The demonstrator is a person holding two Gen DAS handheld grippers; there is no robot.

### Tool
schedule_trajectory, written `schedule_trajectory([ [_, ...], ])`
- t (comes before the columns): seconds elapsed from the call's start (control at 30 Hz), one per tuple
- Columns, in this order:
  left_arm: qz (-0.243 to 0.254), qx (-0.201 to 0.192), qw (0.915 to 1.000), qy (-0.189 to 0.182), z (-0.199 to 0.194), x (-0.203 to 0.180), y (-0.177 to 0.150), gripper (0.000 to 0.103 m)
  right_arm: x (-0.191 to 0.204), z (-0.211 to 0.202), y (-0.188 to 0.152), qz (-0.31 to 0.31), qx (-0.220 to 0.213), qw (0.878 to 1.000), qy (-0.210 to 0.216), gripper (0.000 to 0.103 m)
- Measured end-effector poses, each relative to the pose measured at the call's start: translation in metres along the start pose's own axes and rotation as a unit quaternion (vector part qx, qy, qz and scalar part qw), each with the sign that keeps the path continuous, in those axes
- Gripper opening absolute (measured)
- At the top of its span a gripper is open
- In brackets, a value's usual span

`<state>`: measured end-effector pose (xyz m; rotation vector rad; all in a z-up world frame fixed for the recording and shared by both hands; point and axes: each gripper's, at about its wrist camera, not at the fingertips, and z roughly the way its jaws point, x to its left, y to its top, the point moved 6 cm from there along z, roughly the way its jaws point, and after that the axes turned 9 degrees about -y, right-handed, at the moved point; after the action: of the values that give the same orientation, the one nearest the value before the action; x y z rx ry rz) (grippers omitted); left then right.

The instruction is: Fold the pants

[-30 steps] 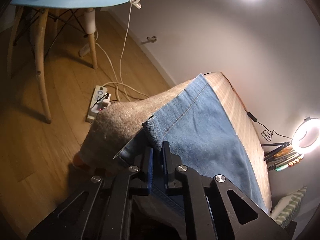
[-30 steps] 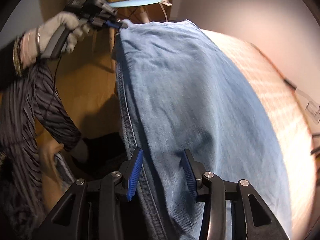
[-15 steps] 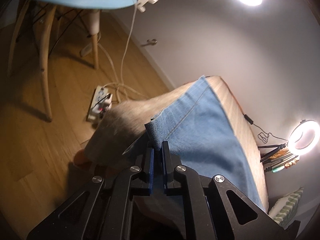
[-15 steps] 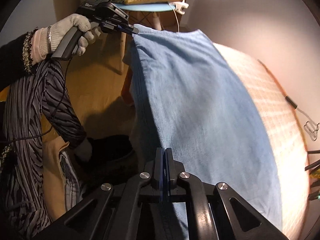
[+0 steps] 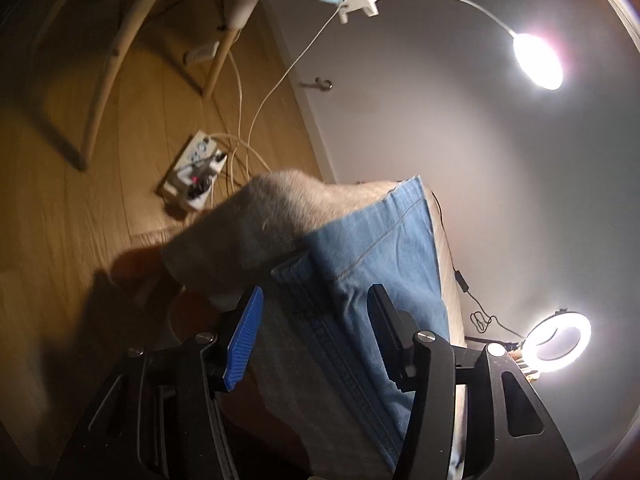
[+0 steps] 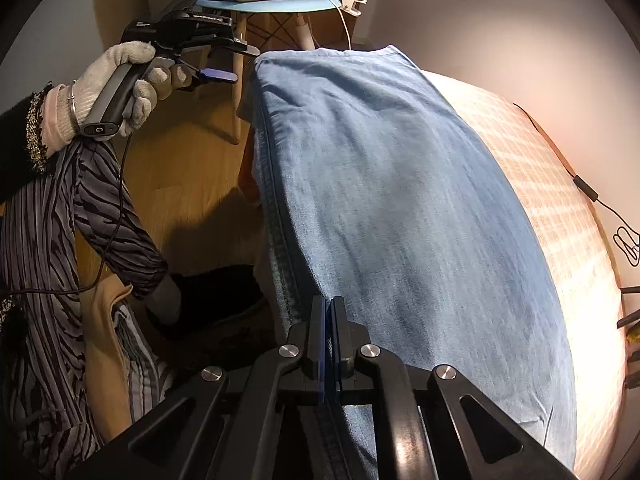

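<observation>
Blue denim pants (image 6: 400, 200) lie lengthwise on a checked, beige-covered surface (image 6: 552, 200), one long seam edge hanging over its near side. My right gripper (image 6: 330, 312) is shut on that seam edge of the pants. My left gripper (image 5: 316, 320) is open, its jaws wide apart on either side of the pants' far corner (image 5: 372, 256) without holding it. In the right wrist view the left gripper (image 6: 236, 62) is held by a gloved hand just left of the pants' far end.
A blue chair (image 6: 264, 4) with folded cloth on it stands beyond the pants. A power strip (image 5: 196, 168) with cables lies on the wooden floor. A clip lamp (image 5: 536, 60) and a ring light (image 5: 556, 344) shine near the wall. The person's striped sleeve (image 6: 100, 208) is at left.
My left gripper has opened and let go of the pants' corner, which now rests on the surface. My right gripper closed on the seam edge a second ago and stays shut.
</observation>
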<state>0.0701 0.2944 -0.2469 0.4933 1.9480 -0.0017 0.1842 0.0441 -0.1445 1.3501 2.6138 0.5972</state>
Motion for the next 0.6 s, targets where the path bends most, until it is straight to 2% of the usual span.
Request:
schedule_trajectory([
  [0.23, -0.026, -0.009, 0.9992, -0.029, 0.022, 0.003, 0.0, 0.054, 0.001, -0.001, 0.0, 0.002, 0.001, 1.0, 0.0, 0.001],
  [0.4, -0.07, -0.032, 0.9938, -0.08, 0.022, 0.006, 0.001, 0.052, -0.001, -0.001, 0.0, 0.003, 0.002, 1.0, 0.0, 0.001],
  [0.5, -0.05, -0.046, 0.9944, -0.081, 0.014, -0.003, 0.002, 0.05, 0.0, 0.0, 0.0, 0.003, 0.003, 1.0, -0.001, 0.001],
  [0.53, -0.039, -0.053, 0.9943, -0.084, 0.011, -0.008, 0.003, 0.047, 0.0, 0.0, 0.0, 0.003, 0.004, 1.0, -0.001, 0.001],
  [0.57, -0.026, -0.056, 0.9947, -0.083, 0.008, -0.013, 0.004, 0.04, 0.0, 0.001, 0.0, 0.003, 0.003, 1.0, 0.0, 0.001],
  [0.6, -0.014, -0.057, 0.9949, -0.082, 0.007, -0.018, 0.003, 0.038, 0.0, 0.001, 0.0, 0.003, 0.003, 1.0, 0.001, 0.002],
])
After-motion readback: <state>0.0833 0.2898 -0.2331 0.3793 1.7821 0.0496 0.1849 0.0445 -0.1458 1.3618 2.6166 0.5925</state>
